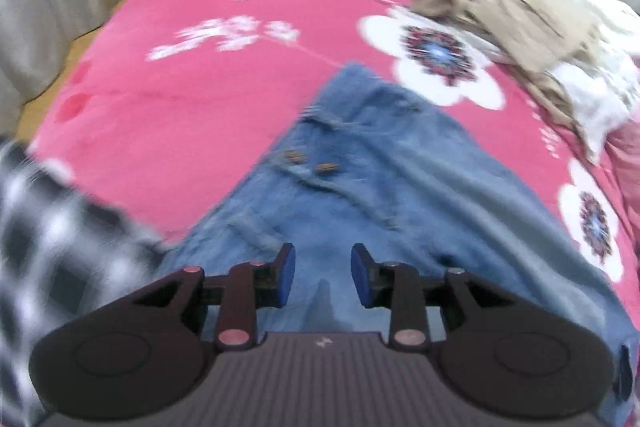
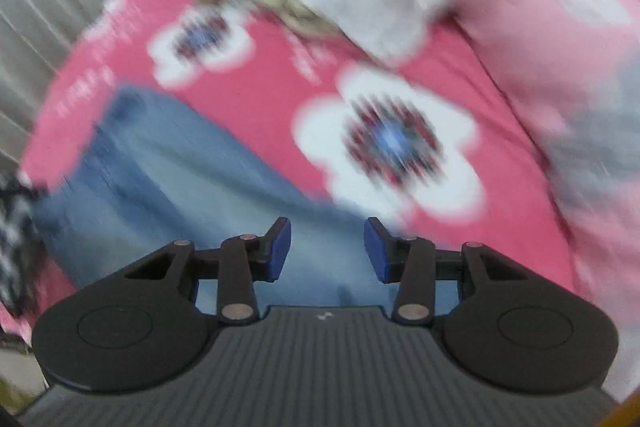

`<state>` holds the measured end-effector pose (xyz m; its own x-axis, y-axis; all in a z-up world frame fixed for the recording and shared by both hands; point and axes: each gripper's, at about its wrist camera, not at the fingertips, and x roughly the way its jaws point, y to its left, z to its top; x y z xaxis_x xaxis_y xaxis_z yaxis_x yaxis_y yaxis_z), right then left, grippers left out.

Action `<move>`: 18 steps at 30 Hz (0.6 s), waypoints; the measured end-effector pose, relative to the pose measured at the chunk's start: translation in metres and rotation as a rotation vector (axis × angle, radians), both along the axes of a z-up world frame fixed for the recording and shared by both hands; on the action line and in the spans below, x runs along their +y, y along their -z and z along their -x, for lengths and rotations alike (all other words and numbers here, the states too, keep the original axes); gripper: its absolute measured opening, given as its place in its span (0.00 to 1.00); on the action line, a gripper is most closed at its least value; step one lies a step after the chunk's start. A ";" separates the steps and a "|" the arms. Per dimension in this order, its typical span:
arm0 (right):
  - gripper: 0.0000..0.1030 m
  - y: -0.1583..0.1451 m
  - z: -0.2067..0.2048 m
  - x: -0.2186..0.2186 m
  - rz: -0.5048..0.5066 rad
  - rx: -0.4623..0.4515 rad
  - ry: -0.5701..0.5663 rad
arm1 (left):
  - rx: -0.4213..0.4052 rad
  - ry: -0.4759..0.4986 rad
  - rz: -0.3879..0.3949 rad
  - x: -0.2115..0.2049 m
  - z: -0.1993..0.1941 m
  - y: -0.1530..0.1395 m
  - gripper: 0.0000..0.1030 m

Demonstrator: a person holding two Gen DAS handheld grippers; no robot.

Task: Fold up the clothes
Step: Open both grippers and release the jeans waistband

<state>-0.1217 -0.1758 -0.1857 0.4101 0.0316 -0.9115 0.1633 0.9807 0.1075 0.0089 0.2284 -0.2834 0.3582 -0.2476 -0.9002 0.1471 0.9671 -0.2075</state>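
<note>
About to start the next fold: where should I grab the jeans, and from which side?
Judging from the left wrist view, pinch the jeans at the far corner edge, coming from above: that edge lies flat and free on the pink bedspread, clear of the beige clothes pile.

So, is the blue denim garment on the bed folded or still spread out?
Folded, at least partly: the denim garment lies doubled on the pink blanket, tapering to a corner. Blur hides how neatly. Neither gripper holds it.
</note>
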 end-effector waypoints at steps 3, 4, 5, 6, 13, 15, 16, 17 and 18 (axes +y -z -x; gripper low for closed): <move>0.38 0.028 0.014 -0.003 0.051 0.050 -0.051 | 0.029 0.080 0.036 -0.042 -0.015 0.003 0.32; 0.38 0.039 0.012 -0.004 0.065 0.053 -0.071 | 0.038 0.098 0.047 -0.056 -0.021 0.005 0.32; 0.38 0.048 0.008 -0.005 0.083 0.054 -0.089 | 0.052 0.110 0.061 -0.071 -0.028 0.008 0.34; 0.38 0.057 0.003 -0.007 0.102 0.054 -0.107 | 0.066 0.120 0.074 -0.086 -0.035 0.010 0.34; 0.37 0.101 -0.032 -0.043 0.114 0.034 -0.199 | 0.196 0.126 0.120 -0.185 -0.083 0.039 0.38; 0.37 0.109 -0.036 -0.052 0.100 0.031 -0.230 | 0.216 0.149 0.075 -0.215 -0.090 0.050 0.38; 0.37 0.112 -0.036 -0.057 0.096 0.034 -0.242 | 0.230 0.160 0.050 -0.228 -0.093 0.057 0.38; 0.37 0.115 -0.035 -0.062 0.091 0.036 -0.255 | 0.250 0.164 0.025 -0.240 -0.095 0.065 0.38; 0.37 0.119 -0.032 -0.068 0.085 0.045 -0.260 | 0.271 0.166 0.000 -0.252 -0.098 0.073 0.38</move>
<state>-0.0894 -0.2441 -0.3043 0.3570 0.0527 -0.9326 -0.0921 0.9955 0.0210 0.1065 -0.0234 -0.3561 0.0598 -0.2825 -0.9574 0.2427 0.9345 -0.2605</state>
